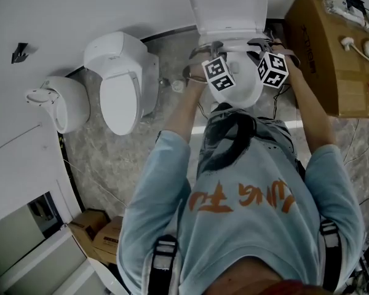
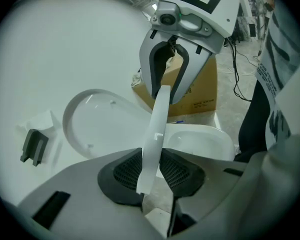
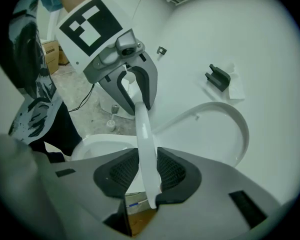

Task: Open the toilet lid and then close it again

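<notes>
Left gripper (image 2: 152,170): jaws closed snug on a thin white hinged panel (image 2: 159,119), pads touching both its faces. Right gripper (image 3: 149,171): same grip on the same panel from the opposite side; the two grippers face each other, the panel running edge-on between them. Panel stands tilted, partway between bowl and raised lid. Cannot tell edge-on whether it is a seat ring or a solid flap. Toilet lid (image 2: 97,124) sits behind the panel, raised back against the white wall, inner face showing with small bumpers. Toilet bowl (image 2: 200,141) lies open on the other side of the panel. In the head view both marker cubes (image 1: 218,74) hover side by side over the bowl, arms stretched forward. Cardboard box (image 1: 323,48) stands just beside the toilet at picture right, cables on top. Second toilet (image 1: 120,91), lid down, well apart at picture left on marbled floor (image 1: 98,158). Dark bracket (image 2: 34,146) is fixed on the wall.
</notes>
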A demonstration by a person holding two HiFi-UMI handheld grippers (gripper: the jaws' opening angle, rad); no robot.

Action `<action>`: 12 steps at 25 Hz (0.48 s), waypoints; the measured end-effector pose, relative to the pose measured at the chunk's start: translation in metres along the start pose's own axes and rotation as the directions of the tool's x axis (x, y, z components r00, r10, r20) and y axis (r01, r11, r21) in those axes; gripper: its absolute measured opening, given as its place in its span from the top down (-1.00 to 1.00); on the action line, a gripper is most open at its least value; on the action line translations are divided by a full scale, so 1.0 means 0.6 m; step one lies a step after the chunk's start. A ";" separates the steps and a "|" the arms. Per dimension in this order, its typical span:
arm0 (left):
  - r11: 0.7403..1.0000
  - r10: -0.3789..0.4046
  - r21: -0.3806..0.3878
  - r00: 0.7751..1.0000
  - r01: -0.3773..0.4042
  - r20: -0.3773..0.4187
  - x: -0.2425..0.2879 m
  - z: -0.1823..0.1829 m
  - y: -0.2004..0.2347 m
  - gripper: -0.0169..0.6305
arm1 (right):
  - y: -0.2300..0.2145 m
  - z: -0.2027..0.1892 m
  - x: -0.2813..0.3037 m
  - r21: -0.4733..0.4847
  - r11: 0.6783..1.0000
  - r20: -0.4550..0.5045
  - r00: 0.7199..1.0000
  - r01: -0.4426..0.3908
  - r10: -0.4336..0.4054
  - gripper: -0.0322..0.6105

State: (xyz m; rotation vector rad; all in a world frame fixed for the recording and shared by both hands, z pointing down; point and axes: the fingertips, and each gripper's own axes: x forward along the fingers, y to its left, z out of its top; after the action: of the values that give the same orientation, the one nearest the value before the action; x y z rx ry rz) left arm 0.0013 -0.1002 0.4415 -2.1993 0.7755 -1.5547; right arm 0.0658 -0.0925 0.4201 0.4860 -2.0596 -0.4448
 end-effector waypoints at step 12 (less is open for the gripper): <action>0.977 -0.212 0.011 0.971 0.214 -0.108 0.006 -0.064 -0.225 0.46 | 0.223 -0.055 0.033 0.002 0.991 -0.062 0.989 -0.135 0.135 0.42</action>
State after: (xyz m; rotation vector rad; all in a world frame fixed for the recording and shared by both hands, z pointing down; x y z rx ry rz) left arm -0.0021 0.0063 0.5327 -2.2607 0.5621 -1.7850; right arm 0.0632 0.0080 0.5165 0.3521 -2.0171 -0.3466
